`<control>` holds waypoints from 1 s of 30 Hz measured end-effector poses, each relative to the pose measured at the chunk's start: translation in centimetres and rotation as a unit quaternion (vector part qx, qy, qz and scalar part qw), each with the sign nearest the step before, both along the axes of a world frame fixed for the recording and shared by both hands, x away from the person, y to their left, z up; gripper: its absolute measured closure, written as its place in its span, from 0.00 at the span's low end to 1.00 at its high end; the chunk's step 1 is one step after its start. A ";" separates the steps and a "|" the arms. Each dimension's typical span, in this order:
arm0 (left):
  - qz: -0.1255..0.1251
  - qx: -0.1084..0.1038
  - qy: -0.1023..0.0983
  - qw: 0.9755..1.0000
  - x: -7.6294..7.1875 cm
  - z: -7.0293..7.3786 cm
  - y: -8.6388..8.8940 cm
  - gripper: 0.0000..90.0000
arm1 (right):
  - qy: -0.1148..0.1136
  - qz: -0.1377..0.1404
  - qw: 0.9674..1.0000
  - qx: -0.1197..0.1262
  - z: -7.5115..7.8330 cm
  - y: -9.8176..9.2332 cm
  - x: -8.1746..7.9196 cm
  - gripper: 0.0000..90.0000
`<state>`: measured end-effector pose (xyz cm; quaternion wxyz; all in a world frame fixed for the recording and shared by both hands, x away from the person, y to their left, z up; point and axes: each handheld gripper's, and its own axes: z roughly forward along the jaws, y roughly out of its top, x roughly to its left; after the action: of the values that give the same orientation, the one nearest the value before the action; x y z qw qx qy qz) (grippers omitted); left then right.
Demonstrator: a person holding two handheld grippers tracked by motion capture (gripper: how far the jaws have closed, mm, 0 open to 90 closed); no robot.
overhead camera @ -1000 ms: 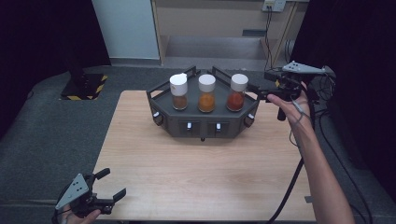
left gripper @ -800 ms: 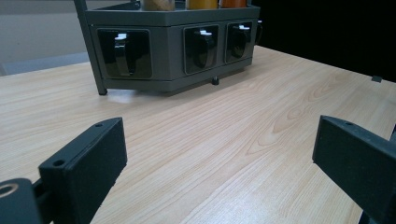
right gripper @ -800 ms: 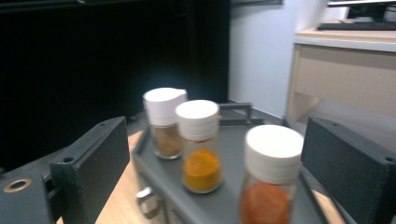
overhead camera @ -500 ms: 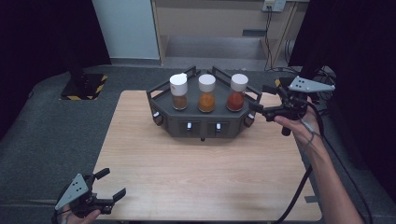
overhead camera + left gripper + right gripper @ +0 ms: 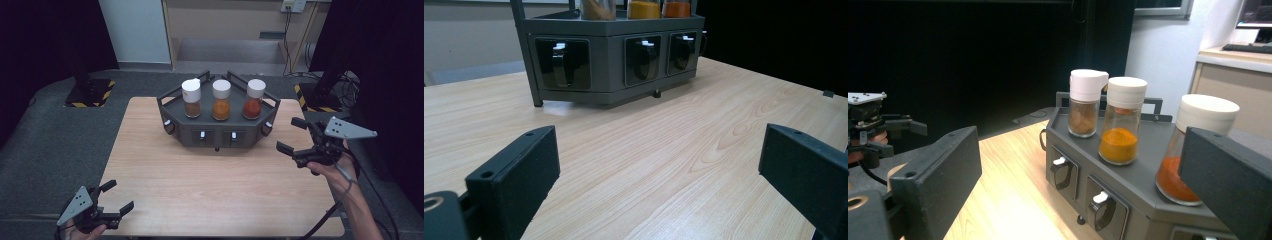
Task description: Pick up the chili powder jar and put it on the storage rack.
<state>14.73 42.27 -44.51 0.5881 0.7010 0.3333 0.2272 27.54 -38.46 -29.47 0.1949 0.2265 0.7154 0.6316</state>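
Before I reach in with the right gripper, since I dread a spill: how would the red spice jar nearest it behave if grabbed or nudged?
The red spice jar looks like clear glass, so probably stiff, smooth and breakable. It is tall, narrow and partly full under a wide white cap, so a high nudge may tip it. Lying down, it would likely roll. The right gripper stands open beside the rack.

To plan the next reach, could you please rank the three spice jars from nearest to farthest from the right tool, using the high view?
From the right tool:
1. Red-spice jar, rack's right.
2. Orange-spice jar, middle.
3. Brown-spice jar, left.
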 end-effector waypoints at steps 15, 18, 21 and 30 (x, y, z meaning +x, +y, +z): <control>0.001 -0.001 -0.003 1.000 -0.1 0.0 0.0 0.02 | 0.004 -0.011 1.000 -0.004 -4.7 -0.8 -5.4 0.04; 0.000 -0.001 -0.004 1.000 -0.1 0.0 0.1 0.02 | 0.006 -0.020 1.000 0.005 -6.0 -0.9 -6.3 0.05; 0.002 -0.002 -0.009 1.000 -0.3 0.0 0.1 0.02 | 0.008 -0.031 0.999 0.002 -6.9 -0.9 -7.1 0.05; 0.014 0.002 -0.029 0.999 -0.8 0.0 -0.1 0.03 | 0.011 -0.077 0.997 0.002 -9.4 -0.3 -10.3 0.05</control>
<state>13.90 42.14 -44.54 0.5929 0.6905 0.3257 0.2560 17.24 -38.77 -38.92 0.2350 0.2880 0.6968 0.6135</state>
